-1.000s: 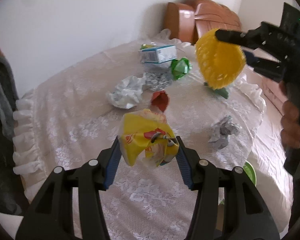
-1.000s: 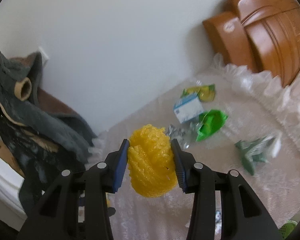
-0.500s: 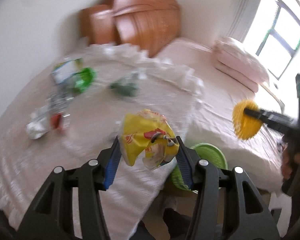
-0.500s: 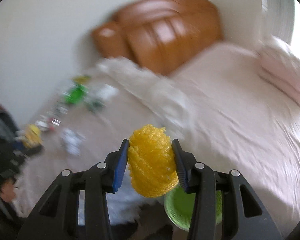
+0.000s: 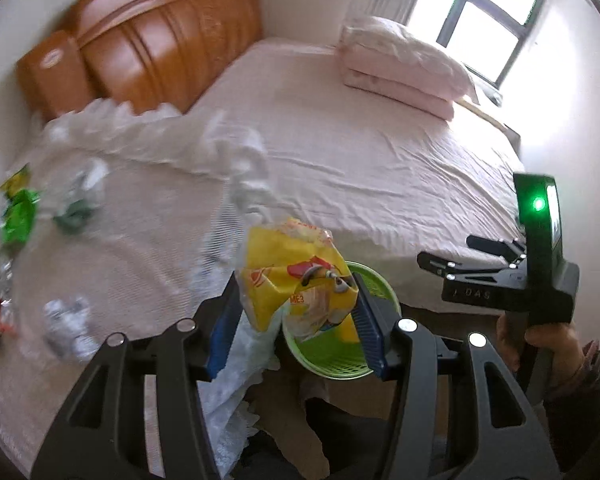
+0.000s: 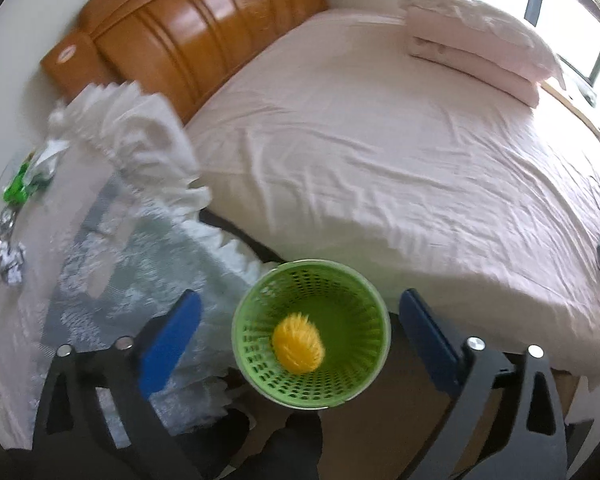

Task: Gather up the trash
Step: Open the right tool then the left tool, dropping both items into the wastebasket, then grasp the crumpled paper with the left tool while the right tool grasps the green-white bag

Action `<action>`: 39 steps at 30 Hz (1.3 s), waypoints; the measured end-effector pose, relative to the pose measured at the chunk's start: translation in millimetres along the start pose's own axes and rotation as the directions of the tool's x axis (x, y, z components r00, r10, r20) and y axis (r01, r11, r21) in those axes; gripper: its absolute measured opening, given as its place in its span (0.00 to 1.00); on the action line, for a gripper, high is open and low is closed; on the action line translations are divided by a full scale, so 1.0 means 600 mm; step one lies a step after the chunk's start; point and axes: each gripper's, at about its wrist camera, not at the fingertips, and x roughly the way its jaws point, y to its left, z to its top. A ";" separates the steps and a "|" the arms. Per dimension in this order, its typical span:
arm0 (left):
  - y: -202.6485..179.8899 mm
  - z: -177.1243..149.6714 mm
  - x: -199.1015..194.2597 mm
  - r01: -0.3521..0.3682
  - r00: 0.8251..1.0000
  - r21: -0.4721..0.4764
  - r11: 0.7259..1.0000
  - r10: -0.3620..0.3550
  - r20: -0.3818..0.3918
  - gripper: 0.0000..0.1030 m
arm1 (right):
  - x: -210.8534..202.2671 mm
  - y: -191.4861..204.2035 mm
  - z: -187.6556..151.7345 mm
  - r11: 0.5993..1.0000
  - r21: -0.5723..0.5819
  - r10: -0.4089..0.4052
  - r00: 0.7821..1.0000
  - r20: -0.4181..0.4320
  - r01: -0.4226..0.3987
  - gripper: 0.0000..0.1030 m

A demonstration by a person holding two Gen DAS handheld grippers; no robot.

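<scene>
My left gripper (image 5: pixel 296 322) is shut on a crumpled yellow snack bag (image 5: pixel 296 280) and holds it above the green mesh bin (image 5: pixel 374 300) on the floor between table and bed. My right gripper (image 6: pixel 300 338) is open and empty, right above the green mesh bin (image 6: pixel 356 296). A yellow foam net (image 6: pixel 298 350) lies inside the bin. The right gripper also shows in the left wrist view (image 5: pixel 444 254), with its jaws apart. Several pieces of trash remain on the lace-covered table (image 5: pixel 140 240): a green wrapper (image 5: pixel 20 220) and foil scraps (image 5: pixel 66 320).
A bed with a pink sheet (image 6: pixel 380 152) and a wooden headboard (image 6: pixel 196 32) lies behind the bin. Folded pink bedding (image 6: pixel 476 36) sits at its far side. The table's frilled cloth edge (image 6: pixel 228 256) hangs beside the bin.
Both grippers swung from the table over to the bin. My right gripper opened and the yellow foam net dropped into the bin. My left gripper still holds the snack bag.
</scene>
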 end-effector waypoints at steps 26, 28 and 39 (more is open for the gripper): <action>-0.119 0.052 0.018 0.024 0.997 0.039 0.999 -0.027 0.069 0.93 | -0.043 -0.090 0.060 1.000 0.028 0.003 0.997 0.072 -0.005 0.98; -0.108 0.050 0.014 0.017 0.997 0.020 1.000 -0.019 0.072 0.93 | -0.043 -0.083 0.062 1.000 0.024 0.009 0.997 0.072 -0.010 0.98; 0.042 0.001 -0.078 -0.189 0.966 -0.201 0.961 0.219 0.135 0.93 | -0.078 0.063 0.080 0.987 -0.086 0.142 0.985 0.097 -0.133 0.98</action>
